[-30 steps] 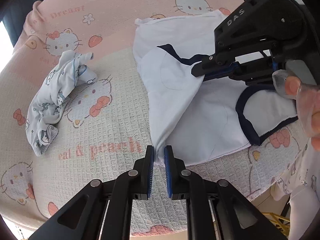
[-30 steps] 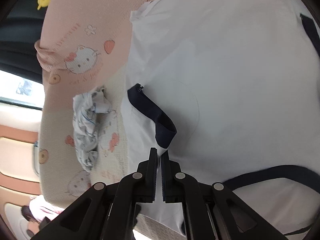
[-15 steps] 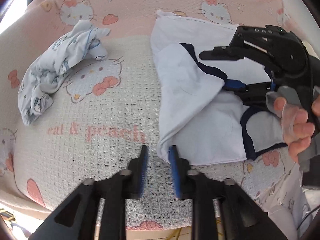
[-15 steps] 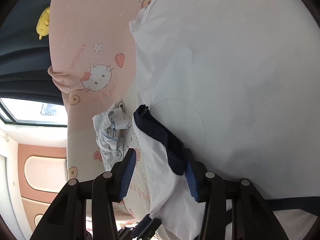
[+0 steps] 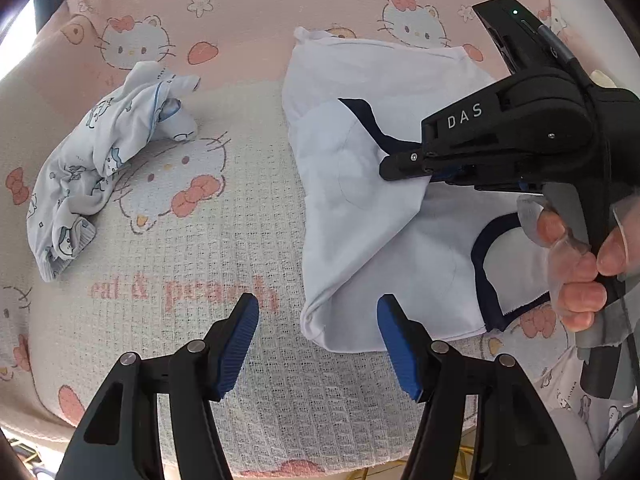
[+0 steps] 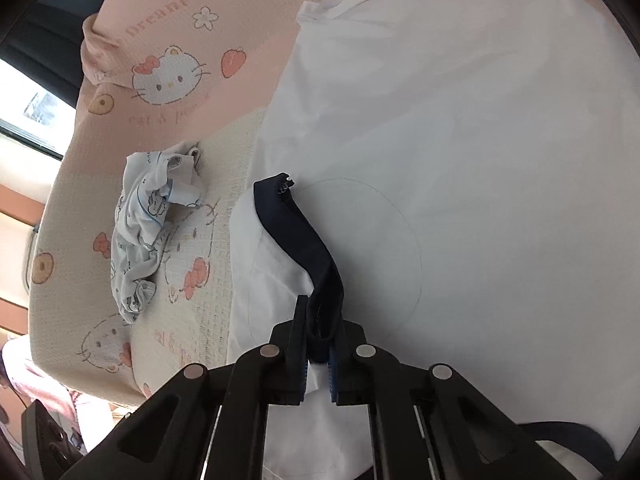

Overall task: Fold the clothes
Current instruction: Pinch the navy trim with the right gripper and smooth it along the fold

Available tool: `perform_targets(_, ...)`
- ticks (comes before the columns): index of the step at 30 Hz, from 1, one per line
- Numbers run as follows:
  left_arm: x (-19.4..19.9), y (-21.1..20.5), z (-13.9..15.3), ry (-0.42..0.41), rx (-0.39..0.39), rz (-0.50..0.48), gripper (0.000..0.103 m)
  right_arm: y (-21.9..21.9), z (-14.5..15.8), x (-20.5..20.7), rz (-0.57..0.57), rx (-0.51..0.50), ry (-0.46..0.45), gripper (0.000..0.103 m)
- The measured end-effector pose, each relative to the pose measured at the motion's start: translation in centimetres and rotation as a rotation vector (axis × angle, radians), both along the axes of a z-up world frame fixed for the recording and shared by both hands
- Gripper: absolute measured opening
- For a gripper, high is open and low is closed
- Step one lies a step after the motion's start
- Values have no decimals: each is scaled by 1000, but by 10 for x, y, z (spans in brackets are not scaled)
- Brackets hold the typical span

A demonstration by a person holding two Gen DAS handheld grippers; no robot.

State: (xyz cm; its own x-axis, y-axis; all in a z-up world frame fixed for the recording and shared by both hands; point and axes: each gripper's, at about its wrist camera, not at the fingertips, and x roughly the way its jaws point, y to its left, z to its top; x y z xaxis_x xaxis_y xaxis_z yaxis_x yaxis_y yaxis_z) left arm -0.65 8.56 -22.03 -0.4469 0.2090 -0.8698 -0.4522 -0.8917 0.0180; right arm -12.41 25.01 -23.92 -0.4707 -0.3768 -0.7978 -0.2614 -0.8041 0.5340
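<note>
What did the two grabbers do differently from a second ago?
The left gripper let go of the white shirt; its jaws have just been opening, the shirt corner loose between them. The right gripper opened, then closed again on the navy sleeve trim. The crumpled baby garment stayed put.

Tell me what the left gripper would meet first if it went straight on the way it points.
Probably the near folded corner of the white navy-trimmed shirt, which lies just ahead of the left gripper, whose jaws have just been opening, empty. Depth is unclear; it might land on the waffle-weave cartoon-cat blanket beside it.
</note>
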Motion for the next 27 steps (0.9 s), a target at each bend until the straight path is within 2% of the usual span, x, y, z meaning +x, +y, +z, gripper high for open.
perform_targets(2, -1, 2, -1, 14, -15, -7, 59, -2, 4, 3, -5, 50, 1, 4)
perform_targets(3, -1, 3, -2, 21, -27, -13, 54, -2, 7, 4, -7, 82, 2, 4)
perform_targets(4, -1, 4, -2, 27, -40, -18, 46, -2, 10, 5, -8, 113, 3, 3)
perform_targets(5, -2, 4, -3, 23, -50, -32, 30, -2, 12, 6, -3, 131, 5, 3)
perform_targets(6, 0, 3, -3, 22, -43, -40, 21, -2, 15, 5, 4, 143, 7, 3)
perform_targets(7, 1, 3, -3, 20, -37, -48, 18, -1, 15, 3, 9, 140, 8, 3)
perform_targets(8, 2, 2, -3, 19, -31, -57, 10, -1, 15, 1, 16, 131, 5, 3)
perform_targets(11, 10, 6, -4, 44, -89, -76, 10, -3, 13, -4, 31, 145, -7, 3)
perform_targets(13, 13, 3, -6, 29, -85, -78, 9, -4, 11, -4, 33, 176, -14, 3)
perform_targets(18, 20, -7, -12, -11, -54, -61, 10, 2, 7, -5, 13, 144, -34, 3)
perform_targets(22, 25, -8, -13, -5, -79, -72, 9, 2, 5, -5, 12, 145, -37, 3)
perform_targets(27, 23, -12, -3, 18, -62, -34, 10, 7, 4, 1, -23, 31, -47, 5)
